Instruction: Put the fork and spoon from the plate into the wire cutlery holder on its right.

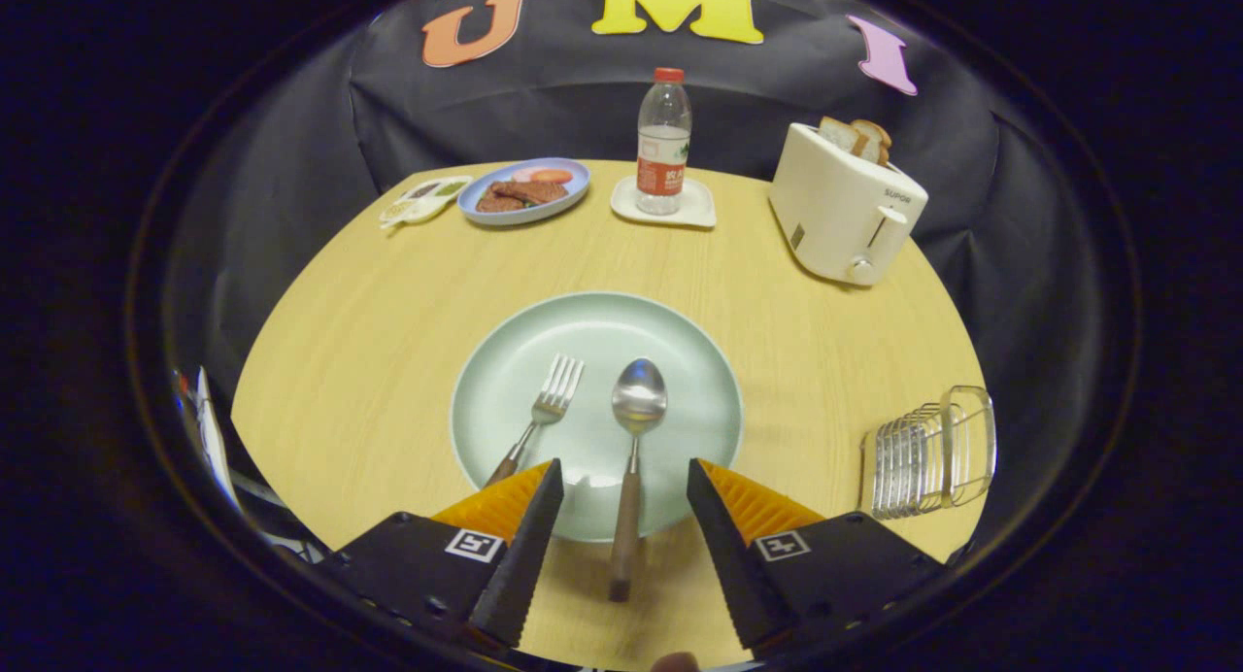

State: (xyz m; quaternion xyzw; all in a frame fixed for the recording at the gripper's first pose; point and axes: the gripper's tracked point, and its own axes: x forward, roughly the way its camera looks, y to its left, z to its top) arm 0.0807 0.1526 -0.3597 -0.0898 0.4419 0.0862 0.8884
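Gripper (624, 478) open astride spoon (633, 429); fork (544, 415) beside, on plate (699, 361).

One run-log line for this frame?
gripper: open, spoon handle between fingers | fork, spoon: on plate | wire cutlery holder: empty, right

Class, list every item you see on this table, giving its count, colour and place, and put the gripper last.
table: one, light wood, under everything
plate: one, pale green, just ahead of the fingers
fork: one, silver with brown handle, on the plate beside the spoon
spoon: one, silver with brown handle, handle lies between the fingers
wire cutlery holder: one, silver, right of the plate
toaster: one, cream, far right, bread in its slots
water bottle: one, clear with red cap, on a white coaster
blue dish: one, holding food, far left
gripper: one, fingers open, either side of the spoon handle
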